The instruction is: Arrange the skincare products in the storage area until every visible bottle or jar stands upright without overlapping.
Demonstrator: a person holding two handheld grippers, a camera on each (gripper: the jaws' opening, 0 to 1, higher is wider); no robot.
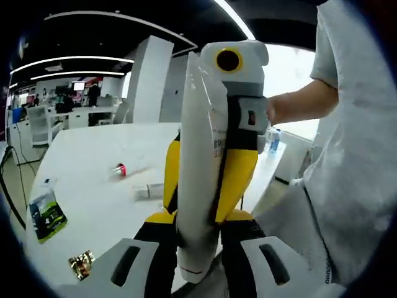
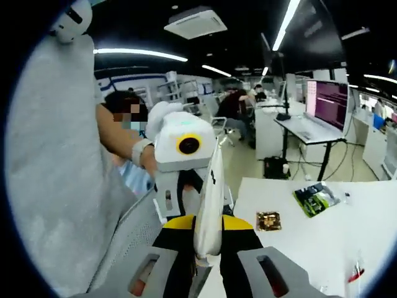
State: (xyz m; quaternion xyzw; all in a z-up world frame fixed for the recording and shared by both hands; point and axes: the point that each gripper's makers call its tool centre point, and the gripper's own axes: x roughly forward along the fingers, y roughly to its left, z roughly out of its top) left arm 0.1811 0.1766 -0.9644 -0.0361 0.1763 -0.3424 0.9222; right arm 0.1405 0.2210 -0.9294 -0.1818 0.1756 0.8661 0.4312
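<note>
Left gripper view: left gripper [image 1: 198,264] pinches a white tube [image 1: 201,167] held upright in the air above the white table [image 1: 93,161]. Right gripper [image 2: 208,261] clamps the same tube [image 2: 209,205] from the opposite side. Small pink item [image 1: 120,169] and green packet [image 1: 46,214] lie on the table.

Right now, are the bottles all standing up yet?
Not yet. Nothing looks tidied so far. A white tube is held up in the air, pinched between both hand-held grippers. On the white table, a small bottle and a little red item seem to lie on their sides. Those are left to stand up.
</note>
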